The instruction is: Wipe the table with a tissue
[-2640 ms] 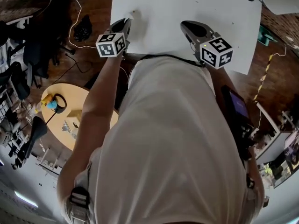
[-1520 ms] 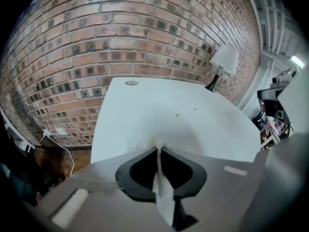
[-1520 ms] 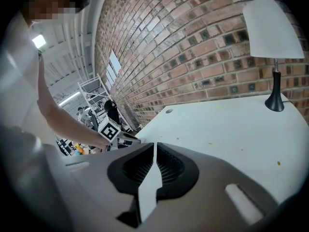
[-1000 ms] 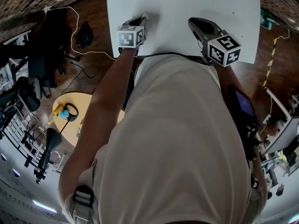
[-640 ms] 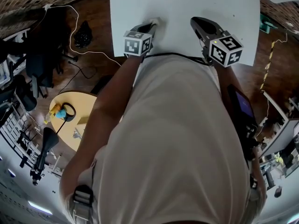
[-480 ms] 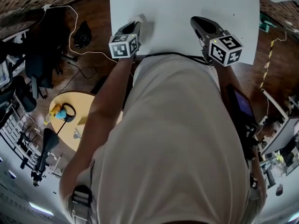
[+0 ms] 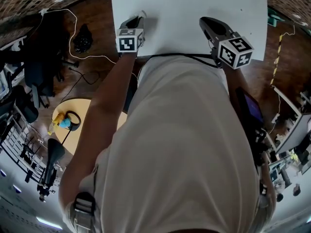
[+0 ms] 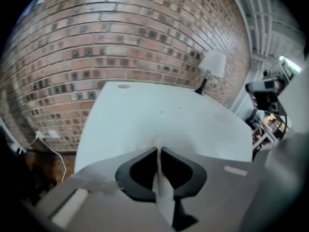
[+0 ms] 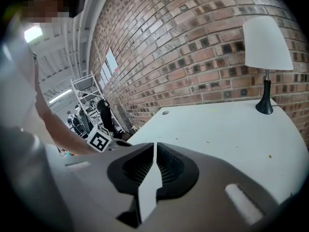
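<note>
The white table [image 7: 194,4] fills the top of the head view. My left gripper [image 7: 138,19] rests on its near left part, shut on a white tissue [image 7: 142,15] that pokes out past the tips. In the left gripper view the tissue [image 8: 157,143] bunches just ahead of the closed jaws, against the table [image 8: 159,112]. My right gripper [image 7: 204,21] hovers over the near right part of the table, shut with nothing in it. In the right gripper view the right gripper [image 9: 154,145] points across the table [image 9: 217,124], and the left gripper's marker cube [image 9: 99,140] shows at the left.
A white lamp [image 9: 267,47] on a black stem stands at the table's far right corner, near the brick wall [image 8: 120,42]. On the floor at the left are a round wooden table [image 7: 80,123], cables [image 7: 73,28] and dark chairs. The person's body hides the table's near edge.
The left gripper slid the tissue right along the near part of the table, then back left to near the left edge. The right gripper has hardly moved.
</note>
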